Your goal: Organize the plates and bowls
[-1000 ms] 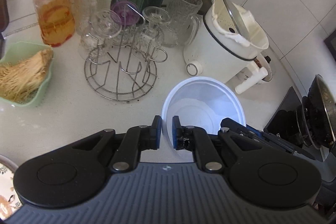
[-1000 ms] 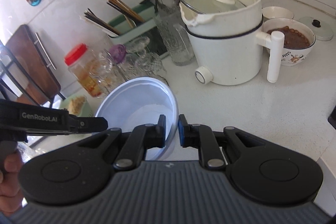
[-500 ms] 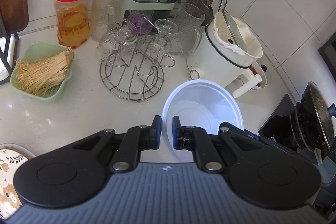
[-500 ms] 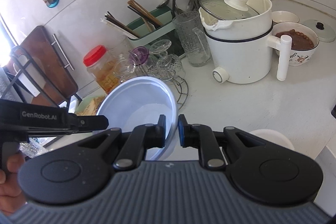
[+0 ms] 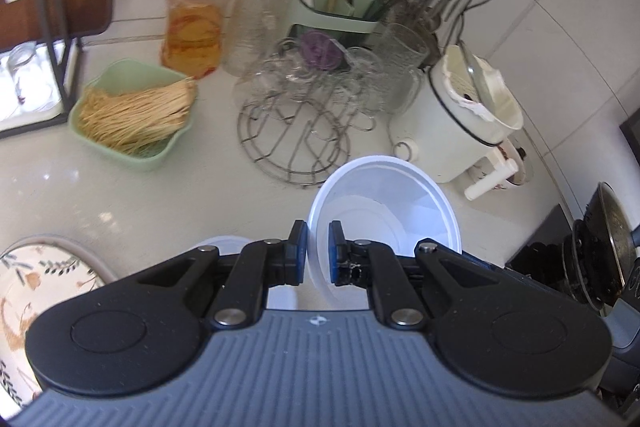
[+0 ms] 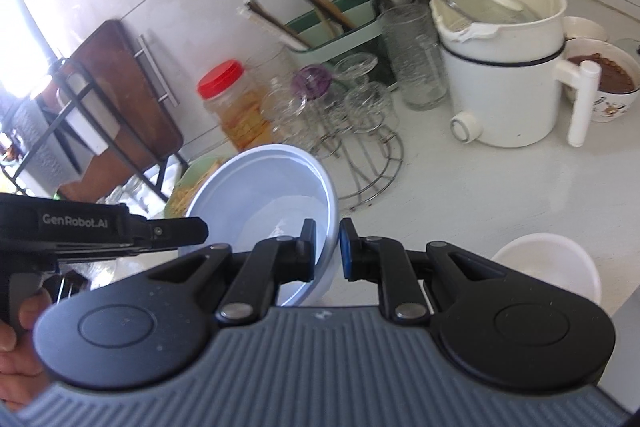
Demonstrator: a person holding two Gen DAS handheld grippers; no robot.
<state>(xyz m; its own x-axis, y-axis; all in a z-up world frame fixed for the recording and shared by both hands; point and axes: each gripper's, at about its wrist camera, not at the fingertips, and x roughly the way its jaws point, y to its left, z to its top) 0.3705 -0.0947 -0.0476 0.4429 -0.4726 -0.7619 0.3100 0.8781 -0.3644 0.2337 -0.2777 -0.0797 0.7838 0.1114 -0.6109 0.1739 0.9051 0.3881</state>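
Observation:
A pale white-blue plastic bowl hangs tilted above the counter, held from two sides. My left gripper is shut on its near rim, one pad inside and one outside. On the opposite rim of the same bowl my right gripper is shut too. The left gripper's body, held by a hand, shows in the right wrist view. A second white bowl stands on the counter at the lower right. A floral plate lies at the lower left, and a white dish peeks out below my left fingers.
Behind the bowl stand a wire rack of glass cups, a red-lidded jar, a green dish of noodles, a utensil holder and a white electric pot. A bowl of brown food sits far right; a stove pan is at the right.
Both grippers have drawn back and slightly up with the bowl still between them. The counter items look farther away; the floral plate and the second white bowl have come into view.

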